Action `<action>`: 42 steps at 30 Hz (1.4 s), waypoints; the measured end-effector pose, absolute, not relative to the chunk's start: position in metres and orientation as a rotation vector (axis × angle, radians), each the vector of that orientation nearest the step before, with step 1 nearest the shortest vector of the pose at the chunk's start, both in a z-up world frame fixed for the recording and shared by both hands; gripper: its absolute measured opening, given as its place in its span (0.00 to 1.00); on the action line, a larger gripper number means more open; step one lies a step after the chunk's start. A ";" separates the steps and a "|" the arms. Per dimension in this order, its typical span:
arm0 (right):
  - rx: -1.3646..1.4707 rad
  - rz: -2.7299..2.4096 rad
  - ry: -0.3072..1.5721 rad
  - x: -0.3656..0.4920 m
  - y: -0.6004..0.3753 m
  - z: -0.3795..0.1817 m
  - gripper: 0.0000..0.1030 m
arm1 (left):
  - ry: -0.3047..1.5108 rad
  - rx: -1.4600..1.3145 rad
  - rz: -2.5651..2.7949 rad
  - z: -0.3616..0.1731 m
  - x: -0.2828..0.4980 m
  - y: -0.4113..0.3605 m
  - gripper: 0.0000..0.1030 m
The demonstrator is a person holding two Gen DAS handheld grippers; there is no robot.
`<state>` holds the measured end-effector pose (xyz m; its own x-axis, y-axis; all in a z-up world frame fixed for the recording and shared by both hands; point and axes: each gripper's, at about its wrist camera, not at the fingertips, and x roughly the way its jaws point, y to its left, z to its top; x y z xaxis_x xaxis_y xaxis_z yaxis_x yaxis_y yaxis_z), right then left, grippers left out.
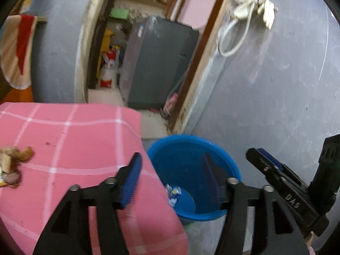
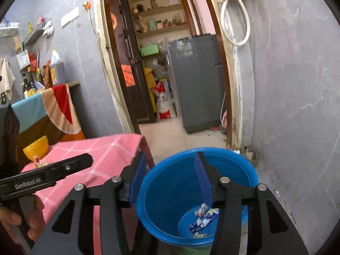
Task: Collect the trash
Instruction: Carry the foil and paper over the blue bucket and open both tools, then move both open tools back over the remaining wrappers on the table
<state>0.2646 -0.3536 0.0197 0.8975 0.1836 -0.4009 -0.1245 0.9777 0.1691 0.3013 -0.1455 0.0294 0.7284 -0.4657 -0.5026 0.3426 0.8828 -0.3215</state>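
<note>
A blue bucket (image 1: 187, 155) (image 2: 170, 187) stands on the floor beside a table with a pink checked cloth (image 1: 74, 144) (image 2: 102, 155). Crumpled wrappers (image 1: 174, 194) (image 2: 204, 216) lie at its bottom. My left gripper (image 1: 172, 170) is open, one finger over the cloth's edge and the other over the bucket. My right gripper (image 2: 171, 172) is open above the bucket's mouth, holding nothing. A small heap of brownish trash (image 1: 12, 161) lies on the cloth at the far left. In the left wrist view the right gripper (image 1: 280, 182) shows at the right.
A yellow bowl (image 2: 36, 147) sits by the table's far end. Grey walls close in on the right. An open doorway leads to a grey appliance (image 1: 157, 63) (image 2: 195, 80), shelves and sacks. A hand (image 2: 19, 218) holds the left gripper's handle.
</note>
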 end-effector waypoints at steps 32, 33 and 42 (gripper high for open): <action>0.072 0.327 0.061 0.197 -0.203 0.081 1.00 | 0.172 -0.127 -0.046 0.085 0.180 0.032 0.98; 0.075 0.333 0.059 0.197 -0.198 0.080 1.00 | 0.170 -0.121 -0.037 0.084 0.178 0.038 0.98; 0.037 0.373 0.106 0.209 -0.162 0.069 1.00 | 0.213 -0.092 0.027 0.060 0.170 0.078 0.98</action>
